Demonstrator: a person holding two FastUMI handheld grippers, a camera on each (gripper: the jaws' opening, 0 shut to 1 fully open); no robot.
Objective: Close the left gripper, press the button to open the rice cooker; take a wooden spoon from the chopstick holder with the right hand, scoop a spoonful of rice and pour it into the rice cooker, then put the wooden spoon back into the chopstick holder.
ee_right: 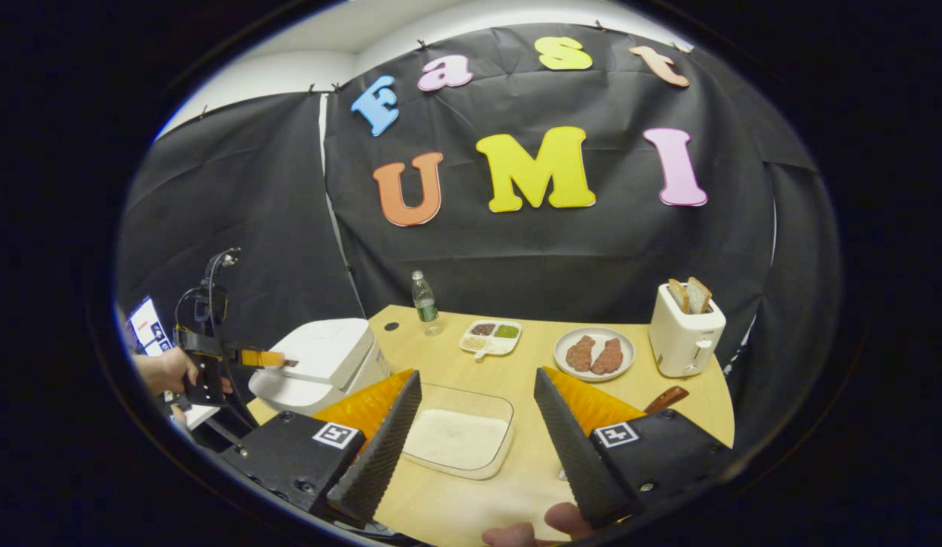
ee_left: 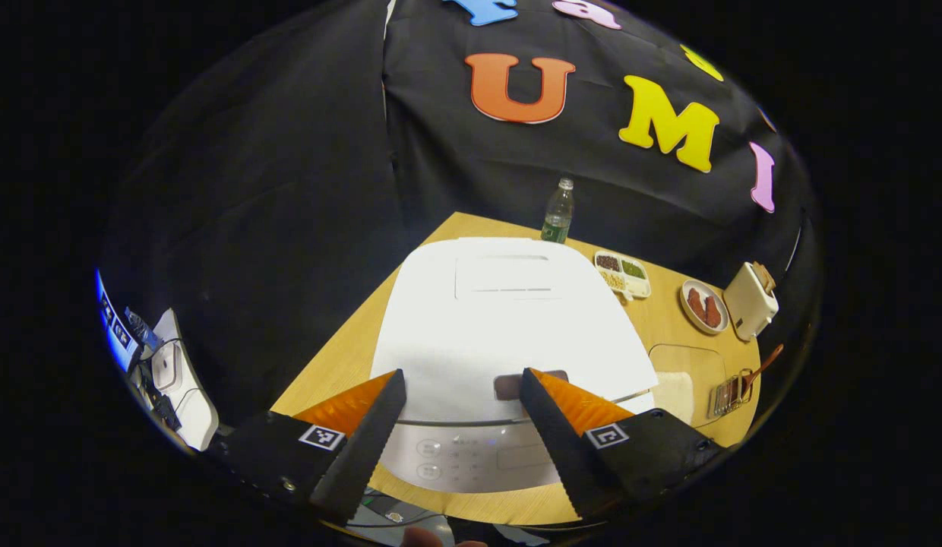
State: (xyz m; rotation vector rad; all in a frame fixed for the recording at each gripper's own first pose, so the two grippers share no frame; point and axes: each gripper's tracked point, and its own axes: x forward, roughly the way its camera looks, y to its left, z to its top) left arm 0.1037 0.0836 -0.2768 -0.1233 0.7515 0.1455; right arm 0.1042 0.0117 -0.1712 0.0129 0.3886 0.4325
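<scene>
The white rice cooker (ee_left: pixel 509 311) stands with its lid down right in front of my left gripper (ee_left: pixel 462 376). That gripper is open above the cooker's front edge, and its right finger partly covers the dark lid button (ee_left: pixel 509 386). In the right gripper view the left gripper (ee_right: pixel 266 358) hovers over the cooker (ee_right: pixel 323 365), held by a hand (ee_right: pixel 167 371). My right gripper (ee_right: pixel 477 376) is open and holds nothing, above a clear container of rice (ee_right: pixel 459 437). The wooden spoon (ee_left: pixel 763 365) leans in the wire chopstick holder (ee_left: pixel 733 393); its handle (ee_right: pixel 666 399) peeks out behind my right finger.
On the wooden table (ee_right: pixel 532 471) stand a water bottle (ee_right: pixel 425 301), a divided tray of beans (ee_right: pixel 491 336), a plate with two meat pieces (ee_right: pixel 595 353) and a white toaster (ee_right: pixel 685 330) with bread. A stand with cables (ee_right: pixel 213 304) is to the left of the table.
</scene>
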